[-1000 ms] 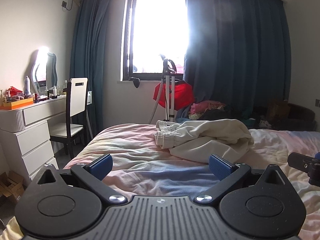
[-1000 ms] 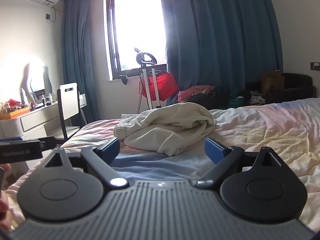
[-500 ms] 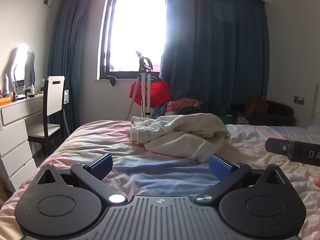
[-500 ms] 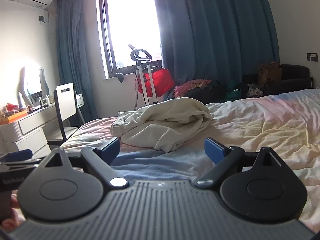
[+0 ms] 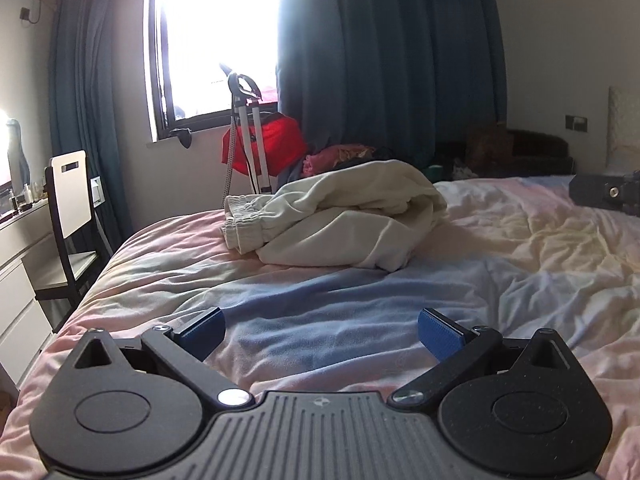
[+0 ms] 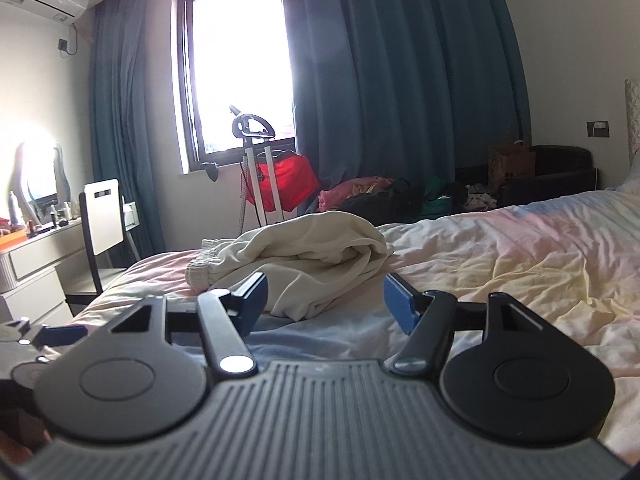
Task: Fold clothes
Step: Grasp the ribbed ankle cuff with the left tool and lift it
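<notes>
Holding both tools above the bed point(image 5: 540, 248), we kept the left tool point(image 5: 320, 334) and right tool point(image 6: 324, 300) spread apart. We saw the cream garment point(image 5: 344, 220) crumpled ahead, untouched.

1. The left wrist view looks forward, low over the pastel crumpled bedsheet point(image 5: 520, 248).
2. The right wrist view sits nearer the cream crumpled fabric garment point(image 6: 304, 264).
3. Both views share the garment point(image 5: 340, 224), bright rectangular window point(image 5: 216, 36) and dark-blue pleated curtains point(image 6: 400, 80) ahead.

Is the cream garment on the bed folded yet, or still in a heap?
Still a heap: the cream garment lies bunched on the bed, its elastic cuff sticking out at one side, with no flat folds.
</notes>
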Demonstrator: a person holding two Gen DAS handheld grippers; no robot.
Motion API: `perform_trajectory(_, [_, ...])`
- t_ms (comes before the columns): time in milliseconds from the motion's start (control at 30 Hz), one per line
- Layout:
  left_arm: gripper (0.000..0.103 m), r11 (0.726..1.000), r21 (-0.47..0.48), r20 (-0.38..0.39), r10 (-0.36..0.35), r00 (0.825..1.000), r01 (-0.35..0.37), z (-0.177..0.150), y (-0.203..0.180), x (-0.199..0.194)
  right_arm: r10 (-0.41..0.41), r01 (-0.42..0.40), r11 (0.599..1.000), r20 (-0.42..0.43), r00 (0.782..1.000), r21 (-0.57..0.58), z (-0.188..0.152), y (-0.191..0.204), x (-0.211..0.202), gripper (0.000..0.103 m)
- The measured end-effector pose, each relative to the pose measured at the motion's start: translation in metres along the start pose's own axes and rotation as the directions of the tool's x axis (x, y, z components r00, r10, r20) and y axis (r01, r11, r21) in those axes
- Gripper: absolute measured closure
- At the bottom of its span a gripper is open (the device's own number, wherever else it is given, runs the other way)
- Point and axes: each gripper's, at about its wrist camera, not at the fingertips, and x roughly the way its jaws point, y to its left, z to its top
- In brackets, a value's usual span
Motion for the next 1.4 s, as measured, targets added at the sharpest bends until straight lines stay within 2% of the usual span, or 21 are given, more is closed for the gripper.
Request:
perform_trajectory(67, [0.000,0.998,0.013,-0.021,0.056,0.998,-0.056,0.005,-0.001,0.025,0.005,-0.005,0.999,-0.008,1.000,0.047,0.000,-0.006,0.002,0.034])
perform_trajectory(133, [0.000,0.997,-0.008,-0.038,0.072,0.997,-0.072,0.014,0.005,0.056,0.012,-0.009,0.996,-0.042,0.999,0.088,-0.001,-0.012,0.007,0.028])
perform_trajectory(200, [0.000,0.997,-0.023,-0.048,0.076,0.996,-0.077,0.024,0.012,0.089,0.023,-0.010,0.992,-0.098,0.995,0.124,-0.001,-0.018,0.015,0.008])
perform_trajectory(300, [0.000,0.991,-0.033,-0.056,0.125,0.991,-0.127,0.046,0.019,0.142,-0.002,0.020,0.993,-0.157,0.988,0.114,-0.006,-0.024,0.027,0.010])
perform_trajectory(500, [0.000,0.974,-0.187,-0.098,0.114,0.989,-0.131,0.093,0.045,0.255,0.042,0.012,0.975,-0.240,0.970,0.220,-0.022,-0.049,0.060,0.010])
perform_trajectory(567, [0.000,0.947,-0.305,-0.133,0.061,0.989,-0.100,0.103,0.061,0.291,0.043,0.024,0.968,-0.259,0.965,0.249,-0.031,-0.058,0.072,0.010])
perform_trajectory(600, [0.000,0.926,-0.367,-0.149,0.030,0.988,-0.083,0.109,0.069,0.309,0.034,0.039,0.965,-0.272,0.962,0.259,-0.036,-0.062,0.078,0.010])
perform_trajectory(633, [0.000,0.901,-0.424,-0.156,0.028,0.987,-0.093,0.113,0.078,0.324,0.026,0.054,0.962,-0.285,0.958,0.269,-0.041,-0.066,0.084,0.010])
perform_trajectory(733, [0.000,0.802,-0.576,-0.174,0.068,0.982,-0.158,0.123,0.105,0.361,0.009,0.100,0.945,-0.331,0.943,0.311,-0.058,-0.080,0.105,0.010])
perform_trajectory(800, [0.000,0.740,-0.646,-0.179,0.093,0.979,-0.188,0.128,0.126,0.381,0.013,0.126,0.928,-0.368,0.930,0.352,-0.070,-0.089,0.120,0.010])
perform_trajectory(867, [0.000,0.718,-0.664,-0.217,0.086,0.972,-0.211,0.129,0.143,0.400,0.017,0.143,0.917,-0.396,0.918,0.372,-0.080,-0.094,0.132,0.010])
perform_trajectory(1000, [0.000,0.690,-0.676,-0.305,0.057,0.951,-0.258,0.128,0.176,0.440,0.028,0.130,0.924,-0.402,0.915,0.360,-0.089,-0.093,0.145,0.009])
perform_trajectory(1033, [0.001,0.691,-0.679,-0.347,-0.005,0.938,-0.248,0.124,0.182,0.453,0.031,0.118,0.932,-0.397,0.917,0.344,-0.089,-0.092,0.146,0.008])
perform_trajectory(1067, [0.007,0.688,-0.683,-0.387,-0.054,0.920,-0.246,0.120,0.185,0.461,0.033,0.106,0.939,-0.392,0.919,0.328,-0.089,-0.091,0.147,0.008])
perform_trajectory(1100, [0.009,0.683,-0.686,-0.388,-0.051,0.920,-0.251,0.120,0.185,0.461,0.036,0.094,0.946,-0.387,0.921,0.311,-0.089,-0.089,0.149,0.009])
perform_trajectory(1133, [0.010,0.680,-0.688,-0.373,-0.032,0.927,-0.254,0.122,0.185,0.458,0.039,0.082,0.952,-0.382,0.923,0.295,-0.089,-0.088,0.150,0.009])
perform_trajectory(1167, [0.015,0.707,-0.662,-0.360,-0.010,0.933,-0.248,0.125,0.181,0.453,0.042,0.070,0.958,-0.377,0.925,0.279,-0.088,-0.087,0.151,0.009])
perform_trajectory(1200, [0.027,0.748,-0.619,-0.347,0.012,0.938,-0.239,0.127,0.174,0.446,0.048,0.066,0.956,-0.375,0.926,0.285,-0.088,-0.087,0.151,0.009])
perform_trajectory(1233, [0.033,0.787,-0.572,-0.333,0.033,0.942,-0.230,0.130,0.167,0.438,0.051,0.063,0.955,-0.371,0.927,0.288,-0.087,-0.086,0.151,0.009])
perform_trajectory(1300, [0.059,0.855,-0.472,-0.301,0.073,0.951,-0.215,0.135,0.153,0.424,0.042,0.065,0.960,-0.368,0.929,0.272,-0.085,-0.083,0.151,0.009])
perform_trajectory(1400, [0.066,0.931,-0.307,-0.243,0.123,0.962,-0.197,0.143,0.132,0.403,0.046,0.047,0.965,-0.347,0.937,0.256,-0.079,-0.077,0.147,0.009])
